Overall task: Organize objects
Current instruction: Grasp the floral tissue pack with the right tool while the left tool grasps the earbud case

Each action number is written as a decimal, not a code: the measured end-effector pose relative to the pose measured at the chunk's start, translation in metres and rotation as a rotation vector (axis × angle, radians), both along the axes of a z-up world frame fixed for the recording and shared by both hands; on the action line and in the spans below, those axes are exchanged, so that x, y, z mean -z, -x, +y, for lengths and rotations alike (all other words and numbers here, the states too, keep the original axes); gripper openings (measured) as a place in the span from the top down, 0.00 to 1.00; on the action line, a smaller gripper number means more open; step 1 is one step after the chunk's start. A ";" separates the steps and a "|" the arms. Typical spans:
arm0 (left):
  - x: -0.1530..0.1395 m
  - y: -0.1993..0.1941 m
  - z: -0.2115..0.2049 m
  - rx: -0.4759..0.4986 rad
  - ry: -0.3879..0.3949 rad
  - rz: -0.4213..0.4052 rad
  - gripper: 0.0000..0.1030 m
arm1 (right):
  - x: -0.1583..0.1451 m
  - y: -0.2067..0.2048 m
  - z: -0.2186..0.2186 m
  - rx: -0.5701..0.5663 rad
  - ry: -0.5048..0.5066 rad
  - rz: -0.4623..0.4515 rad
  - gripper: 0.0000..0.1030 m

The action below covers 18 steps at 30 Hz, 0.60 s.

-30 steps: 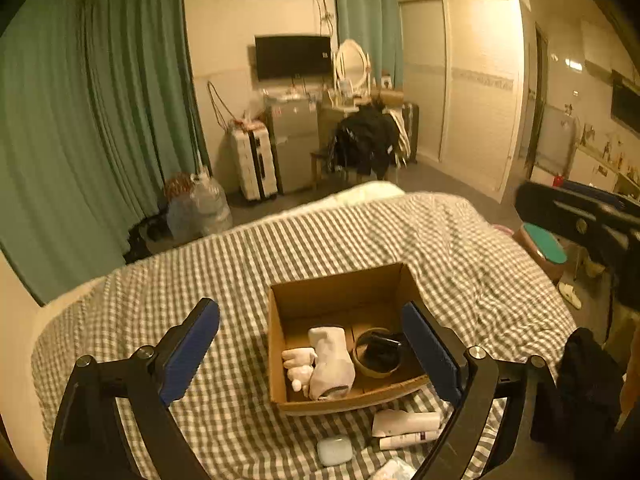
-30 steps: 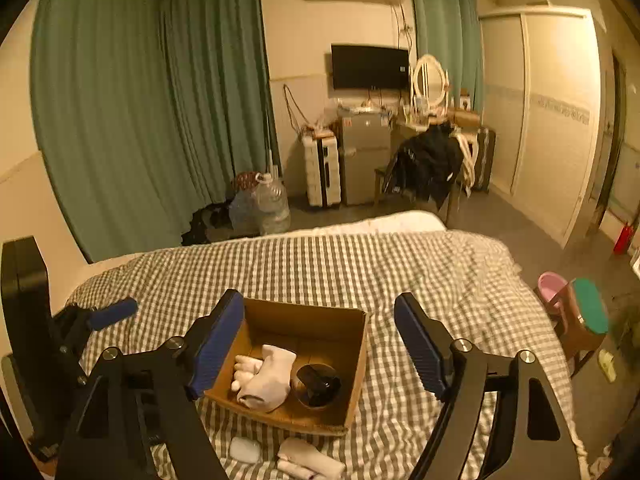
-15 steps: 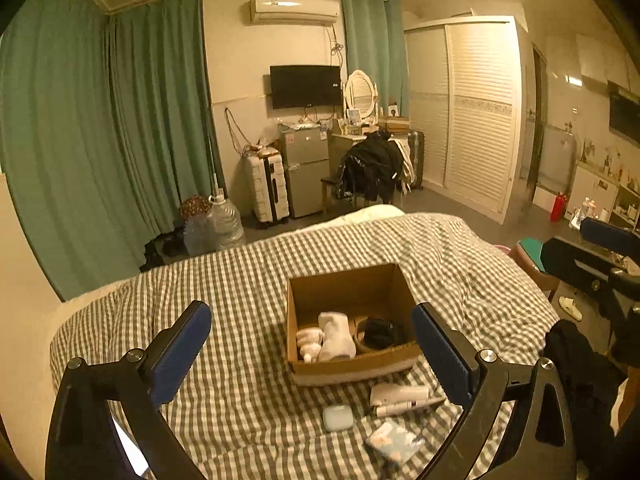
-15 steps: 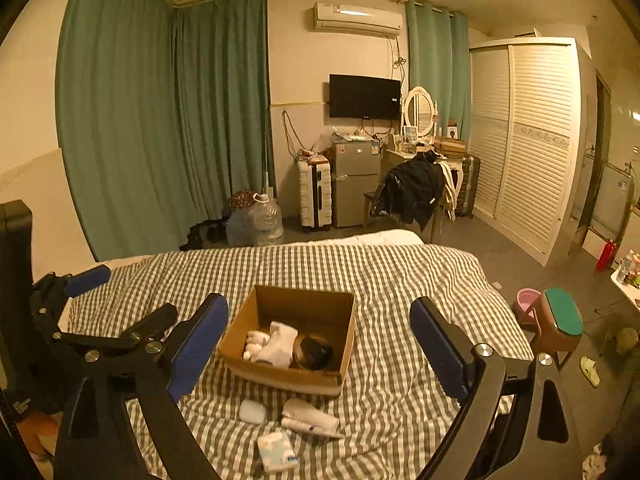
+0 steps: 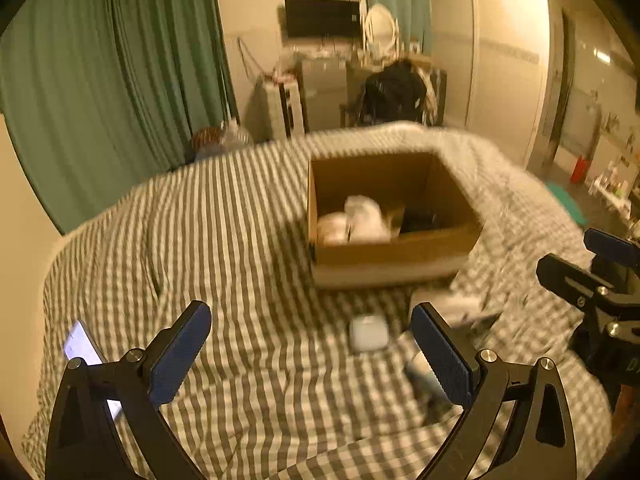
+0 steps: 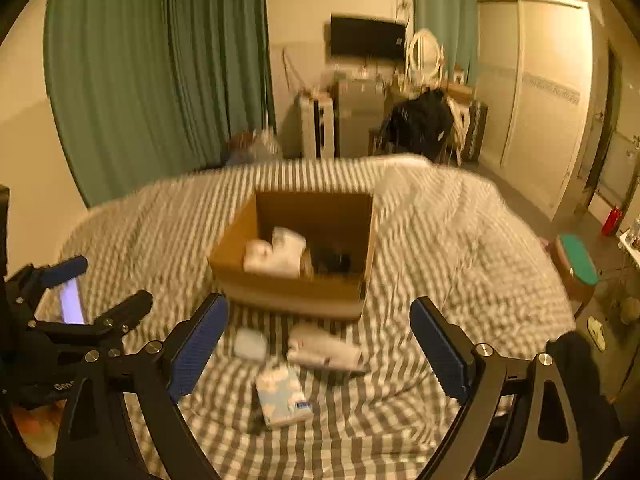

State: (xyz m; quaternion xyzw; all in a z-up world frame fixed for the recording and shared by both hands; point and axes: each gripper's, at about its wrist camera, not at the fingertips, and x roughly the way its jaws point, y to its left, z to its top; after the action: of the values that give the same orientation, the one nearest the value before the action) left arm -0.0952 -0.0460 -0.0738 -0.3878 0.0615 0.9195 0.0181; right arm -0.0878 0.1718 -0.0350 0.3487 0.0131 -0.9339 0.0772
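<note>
One brown cardboard box (image 6: 296,280) sits on the grey-checked bed (image 6: 440,240), holding two white rolled cloths (image 6: 276,254). Three items lie before it (one pale case (image 6: 250,344), one white bundle (image 6: 324,350), one tissue pack (image 6: 284,396)). Both the left gripper (image 5: 310,352) and right gripper (image 6: 320,344) have jaws wide apart, gripping nothing.

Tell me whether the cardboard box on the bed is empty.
Not empty. The cardboard box is open-topped and holds white socks beside a dark object, too blurred to identify.

- Green curtains (image 6: 160,80) hang from nine to eleven o'clock.
- A dark television (image 6: 367,36) is mounted at twelve o'clock, an oval mirror (image 6: 425,53) just right of it.
- A white wardrobe (image 6: 532,92) stands at two o'clock.
- A green-topped stool (image 6: 578,256) sits at three o'clock beside the checked bed (image 6: 460,240).
</note>
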 end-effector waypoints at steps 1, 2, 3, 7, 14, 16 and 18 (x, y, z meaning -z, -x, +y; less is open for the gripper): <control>0.010 0.002 -0.001 -0.006 0.004 -0.021 0.00 | 0.013 0.004 -0.002 -0.001 -0.008 -0.028 0.10; 0.022 0.005 -0.003 -0.009 0.007 -0.044 0.00 | 0.025 0.007 -0.003 -0.002 -0.014 -0.052 0.10; 0.032 0.005 -0.004 -0.012 0.010 -0.063 0.00 | 0.043 0.013 -0.004 -0.006 -0.016 -0.092 0.10; 0.068 0.016 -0.012 -0.029 0.033 -0.136 0.00 | 0.086 0.022 -0.010 -0.025 -0.029 -0.191 0.10; 0.106 0.029 -0.017 -0.030 0.029 -0.243 0.00 | 0.136 0.033 -0.035 -0.124 -0.060 -0.317 0.10; 0.110 0.031 -0.017 -0.028 0.025 -0.262 0.00 | 0.149 0.036 -0.042 -0.151 -0.088 -0.357 0.10; 0.116 0.035 -0.016 -0.027 0.022 -0.279 0.00 | 0.164 0.038 -0.048 -0.164 -0.111 -0.406 0.21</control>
State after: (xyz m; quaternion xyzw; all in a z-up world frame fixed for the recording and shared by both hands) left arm -0.1304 -0.0622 -0.1896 -0.5127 0.0633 0.8562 0.0100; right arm -0.1260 0.1243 -0.1992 0.5309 0.0771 -0.8331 0.1347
